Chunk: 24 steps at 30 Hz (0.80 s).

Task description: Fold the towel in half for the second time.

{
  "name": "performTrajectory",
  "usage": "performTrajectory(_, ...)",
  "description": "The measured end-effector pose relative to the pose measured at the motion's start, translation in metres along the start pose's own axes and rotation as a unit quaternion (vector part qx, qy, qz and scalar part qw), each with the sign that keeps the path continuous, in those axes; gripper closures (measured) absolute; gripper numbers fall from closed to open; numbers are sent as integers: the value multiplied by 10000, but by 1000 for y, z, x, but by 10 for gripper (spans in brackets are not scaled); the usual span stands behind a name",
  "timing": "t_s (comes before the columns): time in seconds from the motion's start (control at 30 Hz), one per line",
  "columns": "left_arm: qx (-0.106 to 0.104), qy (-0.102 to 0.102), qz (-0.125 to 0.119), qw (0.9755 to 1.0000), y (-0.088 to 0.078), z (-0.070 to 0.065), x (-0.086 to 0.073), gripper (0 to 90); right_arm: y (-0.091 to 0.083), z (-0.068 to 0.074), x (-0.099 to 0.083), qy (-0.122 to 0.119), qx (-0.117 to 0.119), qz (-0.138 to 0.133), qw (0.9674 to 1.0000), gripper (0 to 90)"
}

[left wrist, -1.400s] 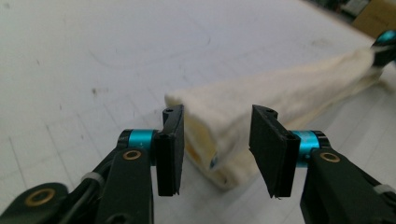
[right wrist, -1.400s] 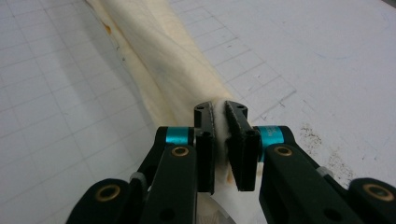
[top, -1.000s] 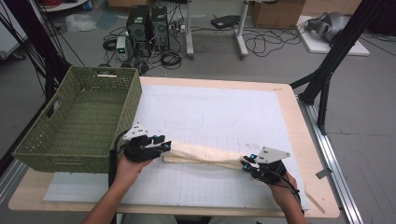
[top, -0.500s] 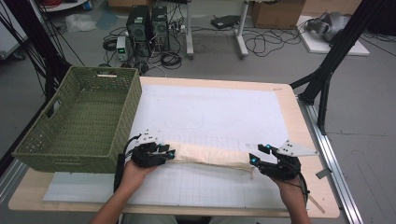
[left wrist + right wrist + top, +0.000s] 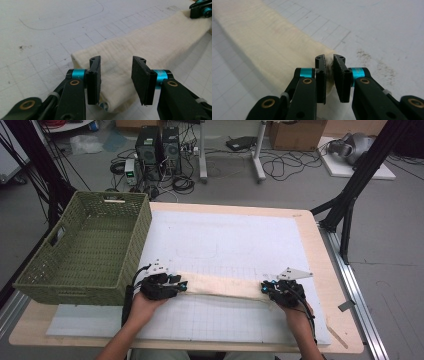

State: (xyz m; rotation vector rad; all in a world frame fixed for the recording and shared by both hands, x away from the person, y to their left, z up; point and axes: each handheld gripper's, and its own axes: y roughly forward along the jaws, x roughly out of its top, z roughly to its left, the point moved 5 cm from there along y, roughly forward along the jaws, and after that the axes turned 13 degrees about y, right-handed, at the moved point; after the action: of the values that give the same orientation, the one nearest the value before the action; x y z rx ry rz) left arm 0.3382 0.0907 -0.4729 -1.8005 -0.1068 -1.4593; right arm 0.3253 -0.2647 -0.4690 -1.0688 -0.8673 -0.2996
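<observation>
While the person's forearms enter from the near edge, the table carries a white gridded mat that covers most of its top. No brand, label or readable writing shows on any surface; the mat bears only printed grid lines and a faint curved outline.

A green woven basket stands on the left end of the table, its right wall overlapping the left edge of the mat. It has a handle slot in the left wall and a pale tag on the far rim, too small to read.

A cream cloth, rolled or folded into a long narrow strip, lies across the near part of the mat, running from left to right between the two tongs.

The left gripper sits at the left end of the cloth, just right of the basket. Its jaws stand spread, one on each side of the cloth end, and the pads do not press on the fabric.

The right gripper sits at the right end of the cloth. Its jaws have just been closing and now pinch a small bunch of the fabric between the pads.

Dark specks mark the mat near the right gripper.
</observation>
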Motion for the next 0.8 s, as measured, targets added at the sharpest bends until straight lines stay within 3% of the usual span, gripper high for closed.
performTrajectory(0.3,56,170,46,9998,1,-2,-1,595,3,0,7,-297,-443,-188,9984,803)
performTrajectory(0.47,149,235,-14,9996,-1,-1,1,585,7,-3,5,-292,-622,-101,9976,676)
performTrajectory(0.6,265,316,-172,9990,-8,0,6,586,-4,-3,8,-64,-463,-399,9981,561)
performTrajectory(0.8,289,351,-270,9986,-15,2,7,646,-26,7,10,-138,-151,-766,9968,554)
